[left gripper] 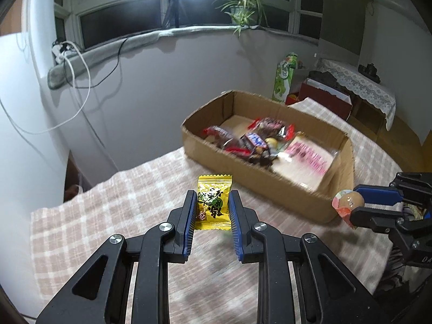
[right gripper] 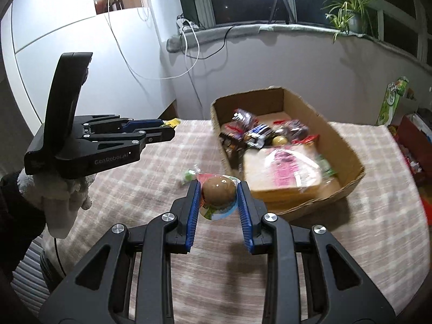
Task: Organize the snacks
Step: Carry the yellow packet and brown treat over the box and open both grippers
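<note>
My left gripper (left gripper: 212,198) is shut on a yellow snack packet (left gripper: 213,202), held above the checked tablecloth (left gripper: 108,216). From the right wrist view the same left gripper (right gripper: 168,128) shows at the left with the yellow packet's edge (right gripper: 172,122) at its tips. My right gripper (right gripper: 219,189) is shut on a wrapped brown egg-shaped snack (right gripper: 218,190); it also appears at the right edge of the left wrist view (left gripper: 351,202). An open cardboard box (left gripper: 297,186) beyond both grippers holds several wrapped snacks (left gripper: 251,140) and a flat pink-labelled pack (right gripper: 286,170).
A small green wrapper (right gripper: 189,175) lies on the cloth in front of the right gripper. A green carton (left gripper: 283,81) and a red box (left gripper: 324,97) stand beyond the table at the right. A windowsill with cables, a lamp tripod and a plant runs behind.
</note>
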Motion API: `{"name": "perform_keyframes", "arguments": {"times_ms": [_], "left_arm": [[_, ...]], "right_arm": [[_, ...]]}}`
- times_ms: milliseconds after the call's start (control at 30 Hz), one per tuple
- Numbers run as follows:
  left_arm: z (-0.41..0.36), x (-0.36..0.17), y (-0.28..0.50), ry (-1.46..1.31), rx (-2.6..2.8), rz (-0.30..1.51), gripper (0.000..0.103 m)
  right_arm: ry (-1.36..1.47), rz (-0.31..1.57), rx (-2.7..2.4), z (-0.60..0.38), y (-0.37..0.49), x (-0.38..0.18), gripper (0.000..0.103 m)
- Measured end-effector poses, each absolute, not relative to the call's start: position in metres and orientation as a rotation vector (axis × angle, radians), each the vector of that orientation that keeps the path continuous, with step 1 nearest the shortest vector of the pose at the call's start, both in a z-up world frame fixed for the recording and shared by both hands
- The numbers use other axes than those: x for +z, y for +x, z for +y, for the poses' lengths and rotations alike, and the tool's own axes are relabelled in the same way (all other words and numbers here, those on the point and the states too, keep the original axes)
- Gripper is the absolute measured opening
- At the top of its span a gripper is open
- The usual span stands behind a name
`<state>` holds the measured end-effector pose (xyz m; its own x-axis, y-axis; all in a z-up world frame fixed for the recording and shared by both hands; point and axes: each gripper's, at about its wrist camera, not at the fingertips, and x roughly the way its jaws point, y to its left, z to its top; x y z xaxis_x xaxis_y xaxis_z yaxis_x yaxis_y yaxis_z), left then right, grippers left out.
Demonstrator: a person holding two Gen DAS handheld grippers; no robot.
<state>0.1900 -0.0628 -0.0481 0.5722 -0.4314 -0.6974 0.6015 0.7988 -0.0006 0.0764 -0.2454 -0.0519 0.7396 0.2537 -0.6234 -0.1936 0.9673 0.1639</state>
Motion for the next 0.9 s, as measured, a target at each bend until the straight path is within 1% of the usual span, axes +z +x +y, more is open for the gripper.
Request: {"name": "perform_keyframes", "arguments": {"times_ms": [433,900], "left_arm": [[-0.109,-0.033,0.195,0.240,-0.626,0.725,0.022],[-0.150,-0.039,0.243,0.231,-0.612,0.759,0.022]], "right_arm": [[0.095,0.680,0.200,-0.311,0.097,-0.034,0.029],[0.105,0.697,0.195,-0.349,0.138,-0.045,0.029]]}}
